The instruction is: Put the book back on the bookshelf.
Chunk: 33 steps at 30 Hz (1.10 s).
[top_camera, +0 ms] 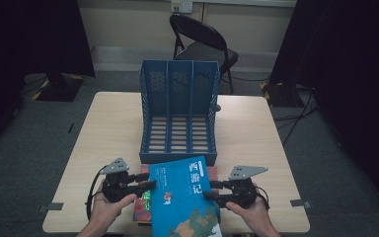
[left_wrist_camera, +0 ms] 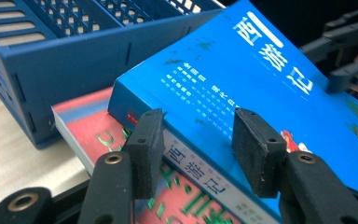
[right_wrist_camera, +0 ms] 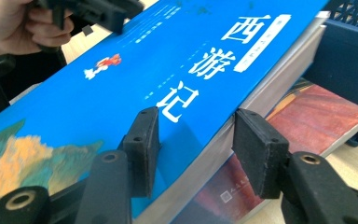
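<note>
While our left claw straddles the spine edge of the blue book, its two black pads sit about halfway apart, one above the cover and one below the spine; in the left gripper view the pads bracket the book's thickness, and whether they truly press on it we cannot tell. Our right claw meets the opposite, page-side edge of the same book, its jaws likewise half open, one pad over the cover and the other beside the white page block, with a gap showing there, so we read it as not clamped. Each claw is carried in a hand: the left hand and the right hand come in from the near edge of the worktop.

Between the claws, the blue book lies tilted, its far end raised toward the rack and its near end hanging past the worktop's front edge. Under it lies a red book, flat on the worktop, touching the blue one from below. Just beyond both stands a blue file rack with three compartments, open toward us, near the worktop's middle. Behind the worktop, a black folding chair stands on the grey floor.
</note>
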Each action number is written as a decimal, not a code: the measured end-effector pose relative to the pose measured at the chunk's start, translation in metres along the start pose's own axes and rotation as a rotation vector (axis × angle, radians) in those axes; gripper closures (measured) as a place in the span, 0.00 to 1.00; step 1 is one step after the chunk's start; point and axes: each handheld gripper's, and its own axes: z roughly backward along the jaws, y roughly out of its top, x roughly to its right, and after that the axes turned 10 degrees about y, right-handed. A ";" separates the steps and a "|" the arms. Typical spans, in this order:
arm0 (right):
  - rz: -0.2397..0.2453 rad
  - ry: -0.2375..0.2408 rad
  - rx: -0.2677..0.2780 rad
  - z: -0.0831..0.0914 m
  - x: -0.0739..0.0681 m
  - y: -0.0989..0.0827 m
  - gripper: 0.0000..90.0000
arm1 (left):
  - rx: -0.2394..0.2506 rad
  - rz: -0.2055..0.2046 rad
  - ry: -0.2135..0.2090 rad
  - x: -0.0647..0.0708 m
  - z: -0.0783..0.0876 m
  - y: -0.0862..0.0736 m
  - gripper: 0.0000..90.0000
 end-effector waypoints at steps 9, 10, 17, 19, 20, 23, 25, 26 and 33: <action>0.008 -0.002 -0.028 0.001 -0.004 0.004 0.59 | -0.021 -0.001 0.009 -0.001 -0.007 0.008 0.56; 0.003 -0.010 -0.010 0.001 -0.003 0.005 0.60 | -0.023 0.015 -0.003 -0.002 -0.007 0.007 0.56; -0.004 -0.041 0.009 -0.008 0.012 0.012 0.45 | -0.012 0.015 -0.040 0.001 -0.001 -0.004 0.53; -0.012 -0.048 0.015 -0.012 0.014 0.013 0.38 | -0.017 0.024 -0.039 0.001 -0.003 -0.004 0.49; -0.013 -0.053 0.015 -0.014 0.014 0.013 0.37 | -0.011 0.024 -0.041 0.000 -0.004 -0.004 0.47; -0.015 -0.057 0.019 -0.015 0.014 0.013 0.36 | -0.004 0.015 -0.043 0.000 -0.005 -0.005 0.45; -0.034 -0.043 0.038 -0.016 0.016 0.010 0.36 | 0.003 0.006 -0.050 -0.001 -0.006 -0.005 0.44; -0.038 -0.039 0.044 -0.016 0.017 0.009 0.35 | -0.003 0.012 -0.052 -0.001 -0.006 -0.004 0.44; -0.060 -0.048 0.042 -0.023 0.014 0.009 0.25 | -0.026 -0.005 -0.025 0.000 -0.010 0.002 0.40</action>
